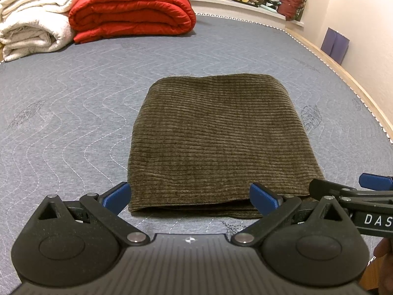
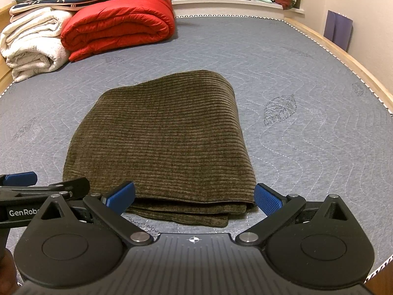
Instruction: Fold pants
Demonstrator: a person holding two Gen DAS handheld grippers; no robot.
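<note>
Folded pants [image 1: 216,135] mid-mattress [image 1: 73,103], bare quilting on every side.

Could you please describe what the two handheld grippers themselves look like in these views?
Both match: the left gripper and right gripper have matte black ribbed bodies, rounded black pivot housings, silver pins and a small white crosshair mark. Their fingers carry blue textured pads. Seen from the side, one bears white lettering "DAS", the other "GenRob", both cut off. No cables or sleeves show.

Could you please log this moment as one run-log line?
task: fold pants | pants: folded stack on mattress | left gripper: jaws open | right gripper: jaws open | both at near edge
</note>
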